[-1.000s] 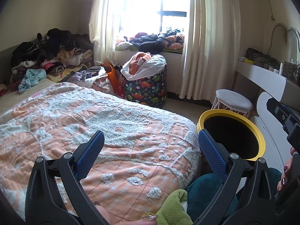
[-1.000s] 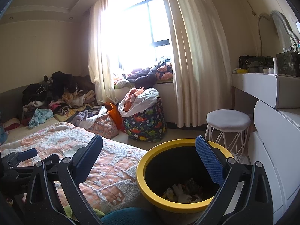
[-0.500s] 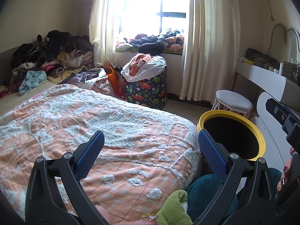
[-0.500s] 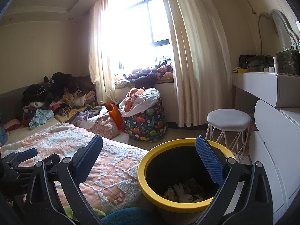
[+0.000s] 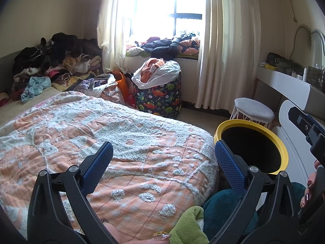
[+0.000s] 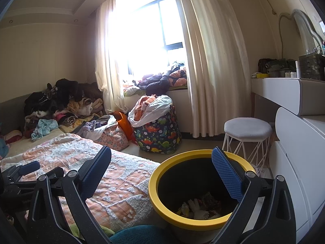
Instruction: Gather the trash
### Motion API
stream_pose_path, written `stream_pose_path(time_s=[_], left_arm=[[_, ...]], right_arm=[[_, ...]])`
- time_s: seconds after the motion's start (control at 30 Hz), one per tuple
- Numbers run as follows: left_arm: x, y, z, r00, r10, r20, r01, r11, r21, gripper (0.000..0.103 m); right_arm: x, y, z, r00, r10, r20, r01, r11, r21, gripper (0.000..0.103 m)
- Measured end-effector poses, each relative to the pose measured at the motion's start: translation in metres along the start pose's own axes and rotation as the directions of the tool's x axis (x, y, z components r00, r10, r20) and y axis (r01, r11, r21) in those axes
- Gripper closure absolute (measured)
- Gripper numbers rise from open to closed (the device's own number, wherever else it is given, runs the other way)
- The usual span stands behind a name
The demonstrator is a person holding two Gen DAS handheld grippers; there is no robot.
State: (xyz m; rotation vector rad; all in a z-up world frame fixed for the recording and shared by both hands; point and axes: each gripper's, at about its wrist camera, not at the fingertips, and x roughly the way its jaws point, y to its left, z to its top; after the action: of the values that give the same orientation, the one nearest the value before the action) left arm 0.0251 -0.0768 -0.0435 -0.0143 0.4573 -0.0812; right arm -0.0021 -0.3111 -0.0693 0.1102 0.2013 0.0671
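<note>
- Left claw (image 5: 161,160) wide apart, nothing between the blue pads, touching nothing; hovers over the bed quilt (image 5: 101,134).
- Right claw (image 6: 161,167) also spread wide, holds nothing; its right finger (image 6: 226,174) sits over the bin opening in view, left finger over the quilt edge.
- Trash bin (image 6: 201,185), black with yellow rim, stands on the floor just right of the bed, directly ahead and below the right claw; from the left claw it is off to the right (image 5: 251,142), partly behind that claw's right finger.
- Trash (image 6: 198,205) lies in the bin bottom: crumpled pale and dark scraps, can't tell what exactly.
- Right device body visible at the far right edge of the left view, a hand (image 5: 310,189) with dark painted nails gripping it.
- Left claw shows at the lower left of the right view, above the quilt.
- Below both claws: green fabric (image 5: 189,225) and teal fabric (image 5: 223,209) at the bed corner, next to the bin.
- Ahead of the claws: dinosaur-print hamper (image 5: 160,95) stuffed with clothes, white stool (image 6: 246,130) beyond the bin, curtained window behind.
- Far left ahead: clothes pile (image 5: 52,65) at the far end of the bed.
</note>
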Motion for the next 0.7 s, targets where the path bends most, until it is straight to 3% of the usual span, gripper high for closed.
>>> stream_pose_path(time_s=[0.4, 0.53, 0.63, 0.7], left_arm=[[0.005, 0.004, -0.002, 1.000, 0.013, -0.028, -0.014, 1.000, -0.023, 0.011], [0.011, 0.020, -0.003, 0.996, 0.045, -0.076, -0.053, 0.994, -0.094, 0.011], [0.011, 0.059, -0.001, 0.992, 0.078, -0.101, -0.098, 0.973, -0.208, 0.011], [0.008, 0.101, -0.002, 0.982, 0.134, -0.131, -0.167, 0.943, -0.288, 0.011]], right_arm=[[0.003, 0.003, -0.001, 0.999, 0.013, -0.029, -0.013, 1.000, 0.009, 0.007], [0.006, 0.024, 0.010, 0.994, 0.088, -0.066, -0.088, 0.996, -0.007, 0.006], [0.017, 0.060, 0.023, 0.976, 0.179, -0.123, -0.185, 0.982, -0.033, 0.006], [0.035, 0.103, 0.032, 0.930, 0.301, -0.213, -0.317, 0.947, -0.048, 0.006]])
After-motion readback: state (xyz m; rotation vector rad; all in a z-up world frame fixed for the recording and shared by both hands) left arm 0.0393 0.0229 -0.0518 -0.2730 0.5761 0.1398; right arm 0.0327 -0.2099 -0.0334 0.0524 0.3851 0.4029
